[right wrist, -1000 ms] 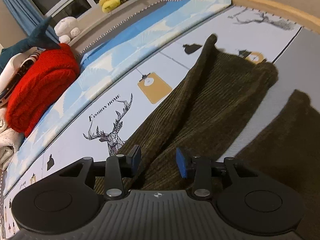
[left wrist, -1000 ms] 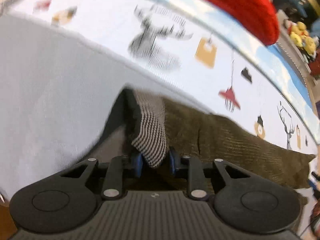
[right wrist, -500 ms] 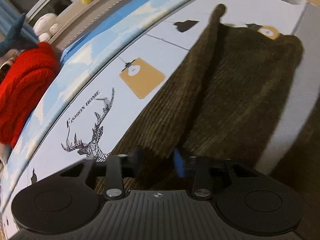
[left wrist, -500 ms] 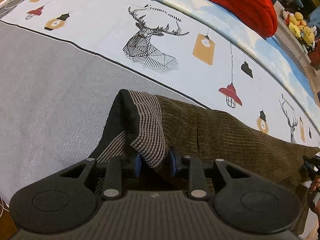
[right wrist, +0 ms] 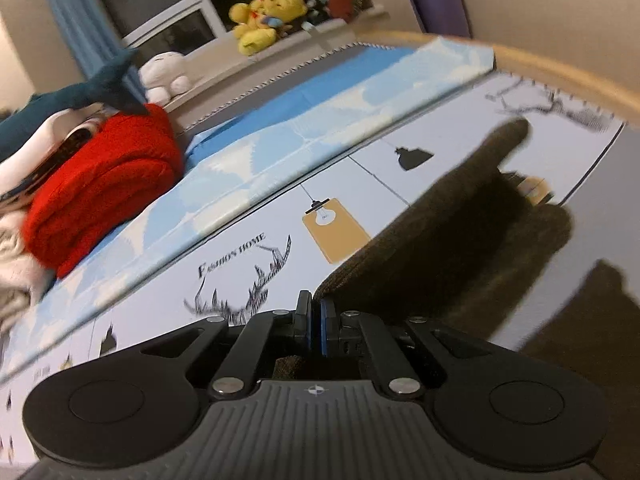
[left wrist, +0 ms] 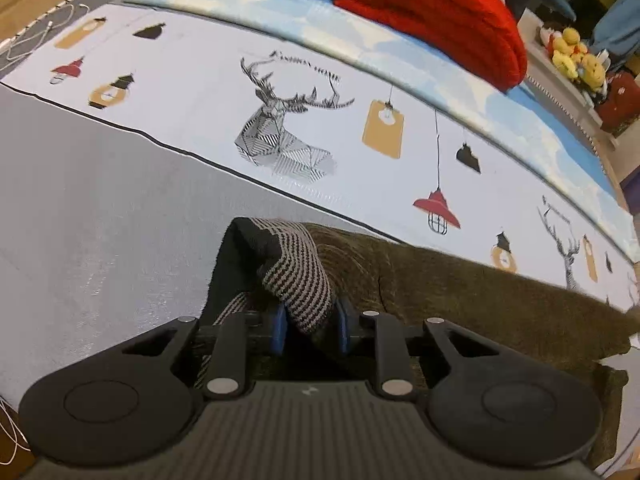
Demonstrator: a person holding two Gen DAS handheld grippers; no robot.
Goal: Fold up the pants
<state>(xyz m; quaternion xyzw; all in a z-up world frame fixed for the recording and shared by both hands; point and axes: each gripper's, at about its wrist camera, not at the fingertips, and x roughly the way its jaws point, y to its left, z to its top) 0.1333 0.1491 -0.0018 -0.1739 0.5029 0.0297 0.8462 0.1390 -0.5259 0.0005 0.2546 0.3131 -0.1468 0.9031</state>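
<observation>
The olive-brown corduroy pants (left wrist: 460, 292) are lying stretched across a bed, partly on the grey band of the bedspread (left wrist: 88, 208) and partly on its white band printed with deer and hanging lamps. At the near end, the striped ribbed waistband (left wrist: 298, 276) is folding over on itself, showing a black inner lining beside it. The left gripper (left wrist: 307, 330) is pinching this waistband, its blue-padded fingers (left wrist: 278, 330) sitting close together with the striped fabric bunched between them.

In the right wrist view, the pants (right wrist: 472, 240) are running away from the camera toward the far edge of the bed, one leg rising into a dark ridge and a second dark leg lying apart to the right on the grey band. The right gripper (right wrist: 314, 326) is drawn nearly closed, its pads almost touching, and a fold of the corduroy is sitting just at and behind them; a scrap of the fabric is showing below the fingers, so it is gripping the cloth edge.

Beyond the pants, a light blue strip of bedding (right wrist: 320, 120) is running along the far side of the bedspread. A red knitted blanket (right wrist: 100, 184) is lying folded on it, with pale bedding beside it. A dark teal plush shark (right wrist: 92, 88) is resting above the red blanket, a white plush toy (right wrist: 166, 74) is sitting near it, and a yellow plush bear (right wrist: 266, 18) is sitting on the windowsill. White cables (left wrist: 36, 36) are trailing at the left corner of the bed.
</observation>
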